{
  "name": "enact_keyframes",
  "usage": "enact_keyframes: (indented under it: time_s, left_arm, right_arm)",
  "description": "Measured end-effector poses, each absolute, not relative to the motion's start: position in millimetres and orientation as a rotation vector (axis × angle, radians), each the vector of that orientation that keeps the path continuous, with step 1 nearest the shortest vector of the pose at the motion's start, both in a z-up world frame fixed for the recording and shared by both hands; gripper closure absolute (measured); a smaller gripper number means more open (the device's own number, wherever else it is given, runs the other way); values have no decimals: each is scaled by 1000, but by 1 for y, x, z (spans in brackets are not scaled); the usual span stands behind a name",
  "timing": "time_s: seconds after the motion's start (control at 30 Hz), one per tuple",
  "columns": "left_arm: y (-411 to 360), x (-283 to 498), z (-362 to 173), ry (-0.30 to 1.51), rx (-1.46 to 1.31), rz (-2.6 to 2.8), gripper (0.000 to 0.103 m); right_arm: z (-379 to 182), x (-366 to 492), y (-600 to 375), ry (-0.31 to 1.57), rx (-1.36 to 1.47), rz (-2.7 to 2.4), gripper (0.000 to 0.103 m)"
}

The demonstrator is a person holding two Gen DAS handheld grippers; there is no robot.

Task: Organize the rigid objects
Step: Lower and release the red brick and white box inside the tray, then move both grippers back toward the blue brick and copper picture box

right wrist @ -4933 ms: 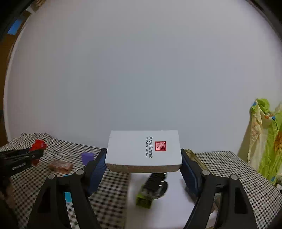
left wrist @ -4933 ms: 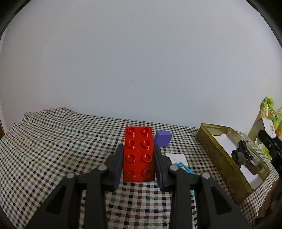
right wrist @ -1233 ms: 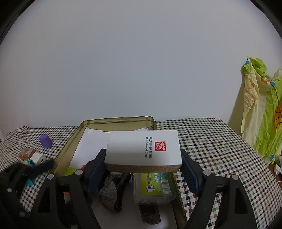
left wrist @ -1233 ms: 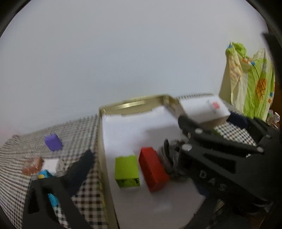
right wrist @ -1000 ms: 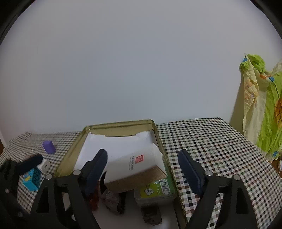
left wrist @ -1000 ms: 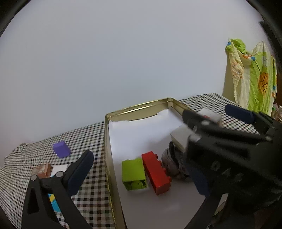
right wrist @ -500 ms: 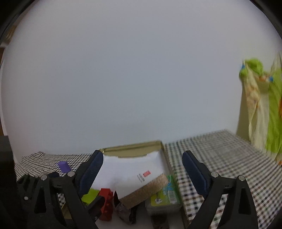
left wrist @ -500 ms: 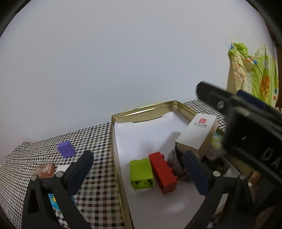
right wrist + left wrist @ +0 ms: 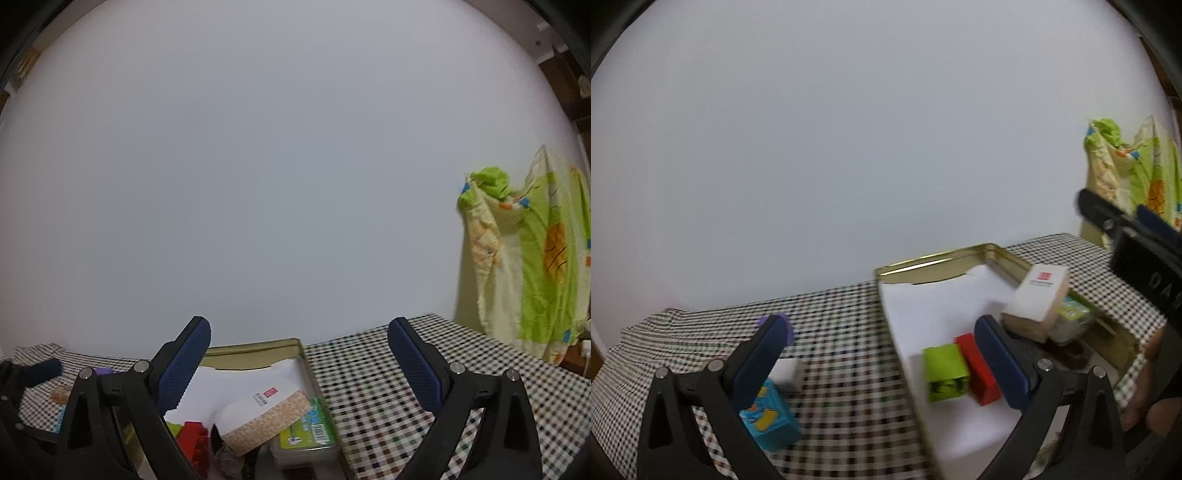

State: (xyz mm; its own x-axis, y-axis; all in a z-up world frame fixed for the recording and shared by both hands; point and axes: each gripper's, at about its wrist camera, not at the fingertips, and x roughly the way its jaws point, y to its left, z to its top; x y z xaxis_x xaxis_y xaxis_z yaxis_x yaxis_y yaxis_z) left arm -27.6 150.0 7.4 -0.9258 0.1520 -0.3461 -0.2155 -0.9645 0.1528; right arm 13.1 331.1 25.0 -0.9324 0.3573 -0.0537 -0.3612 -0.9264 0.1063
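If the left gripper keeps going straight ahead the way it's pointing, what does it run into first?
Most likely the gold tin. The left gripper is open and angled slightly down over the checked tablecloth, and the tin's near wall sits in the right part of its gap. Depth is unclear, so it might touch the cloth first.

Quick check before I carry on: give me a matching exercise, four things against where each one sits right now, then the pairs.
Things:
1. red brick
2. white box
3. teal block
4. purple block

Places:
A. on the checked cloth, behind the left tongs' left finger
B. in the gold tin, beside the green brick
C. tilted, leaning on other things in the tin
D. on the cloth, nearest the camera, outside the tin

Pairs: 1-B, 2-C, 3-D, 4-A
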Motion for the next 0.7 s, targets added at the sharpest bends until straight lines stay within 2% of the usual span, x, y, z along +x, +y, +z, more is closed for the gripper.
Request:
enact_keyframes:
  time_s: [0.17, 0.37, 0.7]
  left_arm:
    - [137, -30, 5, 273, -497, 2949, 0]
    - [121, -31, 5, 242, -524, 2961, 0]
    - [81, -28, 2, 165, -553, 2967, 0]
  right_arm:
    - [26, 27, 333, 184, -16, 2674, 5]
    - [21, 42, 342, 353, -39, 2651, 5]
    - [21, 55, 300, 300, -44, 2699, 5]
